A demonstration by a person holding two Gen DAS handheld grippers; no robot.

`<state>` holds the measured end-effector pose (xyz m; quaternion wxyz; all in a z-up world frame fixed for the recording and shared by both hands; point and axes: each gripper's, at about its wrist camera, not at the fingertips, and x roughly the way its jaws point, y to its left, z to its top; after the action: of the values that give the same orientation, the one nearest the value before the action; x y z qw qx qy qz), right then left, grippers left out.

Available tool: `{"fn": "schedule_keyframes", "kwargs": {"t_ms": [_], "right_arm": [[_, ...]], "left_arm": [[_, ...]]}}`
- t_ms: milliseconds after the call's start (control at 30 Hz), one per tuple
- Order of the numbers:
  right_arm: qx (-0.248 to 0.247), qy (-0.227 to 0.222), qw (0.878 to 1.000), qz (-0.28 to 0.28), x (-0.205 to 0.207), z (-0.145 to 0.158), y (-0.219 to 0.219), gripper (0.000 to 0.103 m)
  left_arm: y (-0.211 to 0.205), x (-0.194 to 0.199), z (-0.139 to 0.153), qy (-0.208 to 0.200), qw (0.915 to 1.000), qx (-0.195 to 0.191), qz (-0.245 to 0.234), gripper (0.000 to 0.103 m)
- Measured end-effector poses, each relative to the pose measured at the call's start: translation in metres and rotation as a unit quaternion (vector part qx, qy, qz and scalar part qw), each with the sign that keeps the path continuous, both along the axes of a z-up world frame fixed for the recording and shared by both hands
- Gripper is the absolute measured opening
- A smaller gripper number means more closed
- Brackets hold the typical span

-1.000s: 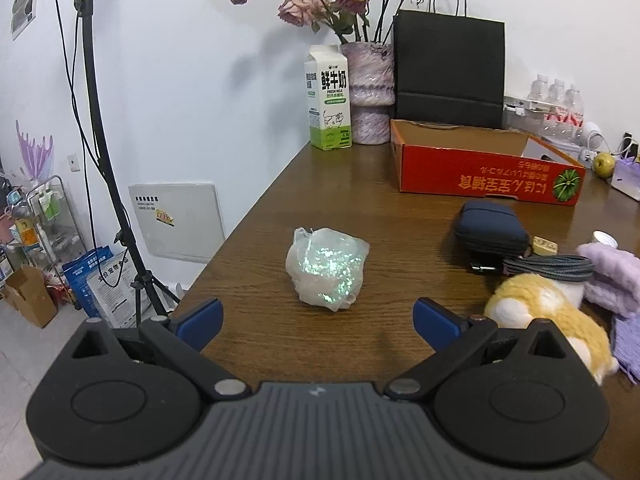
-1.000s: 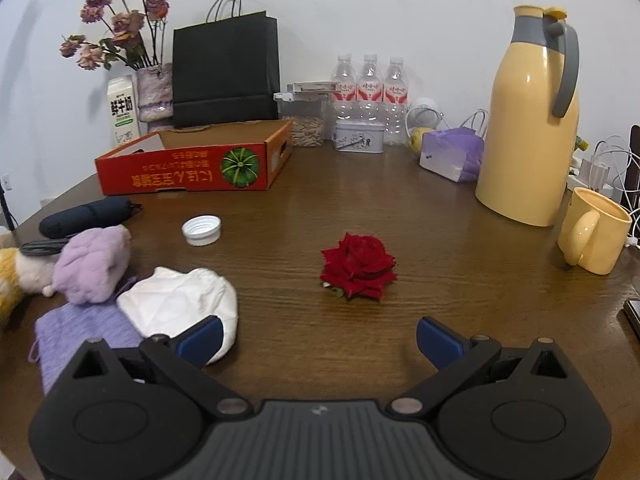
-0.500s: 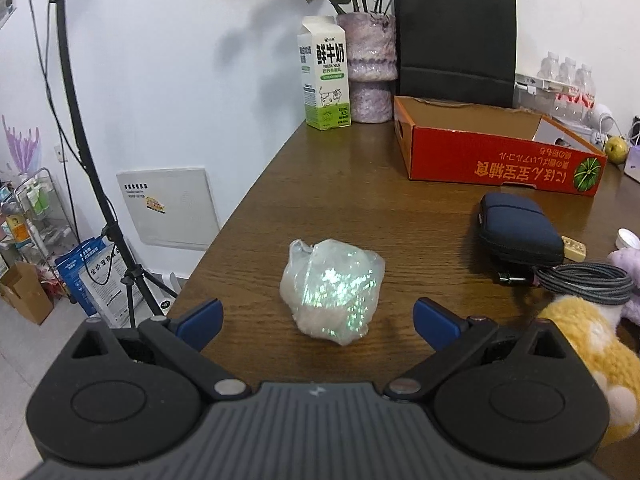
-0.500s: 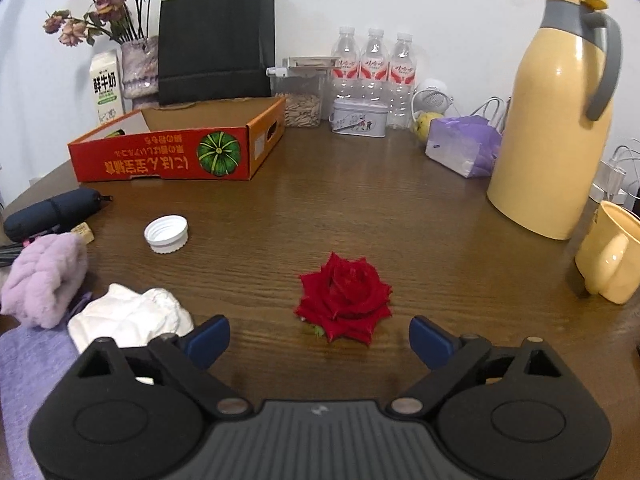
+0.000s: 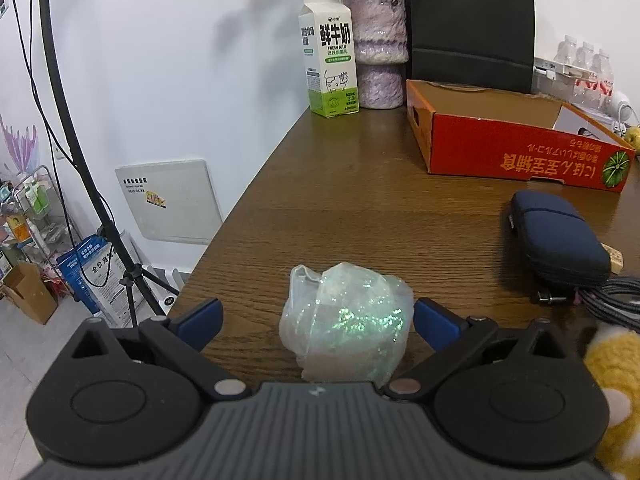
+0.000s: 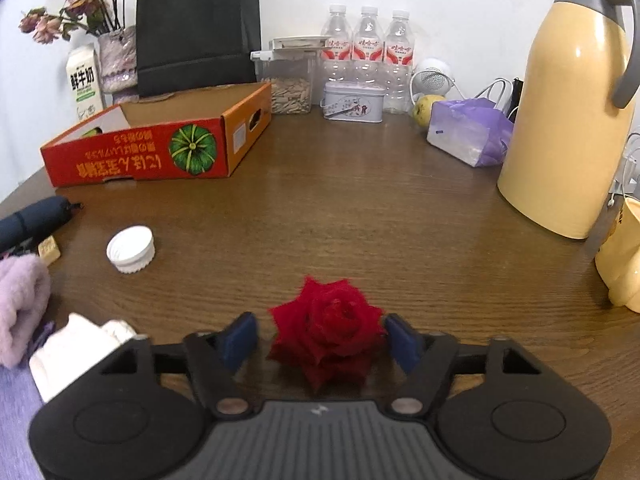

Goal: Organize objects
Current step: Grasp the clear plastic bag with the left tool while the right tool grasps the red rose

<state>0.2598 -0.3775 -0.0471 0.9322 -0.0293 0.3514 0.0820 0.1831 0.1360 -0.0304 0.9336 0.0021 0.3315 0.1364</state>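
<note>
Left tool (image 5: 316,318): we see it spread wide around a clear bag (image 5: 346,322) of glittery stuff near the table (image 5: 360,208) edge; its right pad just reaches the bag, the left stands apart.
Right tool (image 6: 322,338): spread less widely around a red rose (image 6: 328,334) lying on the table; the right pad looks to touch the petals, the left does not.
Box (image 6: 152,140): red and orange cardboard, open on top, printed upside down with a green pumpkin and Chinese writing; what lies inside we cannot tell.
Jar (image 6: 290,80): clear, lidded, half full of pale seeds.
Carton (image 5: 330,56): white and green, reads "FRESH MILK" and "3.5", with a cow drawing.
Bottles (image 6: 368,52): three, clear, red labels too small for us to read.
Vase (image 5: 378,48): purple, holding dried pink flowers, beside a black paper bag (image 5: 470,24).
Around: a dark blue pouch (image 5: 558,236), white cap (image 6: 130,248), yellow jug (image 6: 568,112), purple plastic bag (image 6: 472,130), small tin (image 6: 354,102).
</note>
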Motion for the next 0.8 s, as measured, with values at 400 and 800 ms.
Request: {"fn": "schedule_keyframes", "kwargs": {"t_ms": [400,800], "right_arm": [[0.008,-0.002,1.0,0.003,0.002,0.001,0.004,0.05],[0.012,-0.009,1.0,0.0,-0.003,0.003,0.008,0.049]], "left_arm": [[-0.001,0.011,-0.004,0.004,0.9996,-0.022,-0.018,0.073],[-0.008,0.009,-0.003,-0.009,0.9995,-0.009,-0.027,0.049]]}}
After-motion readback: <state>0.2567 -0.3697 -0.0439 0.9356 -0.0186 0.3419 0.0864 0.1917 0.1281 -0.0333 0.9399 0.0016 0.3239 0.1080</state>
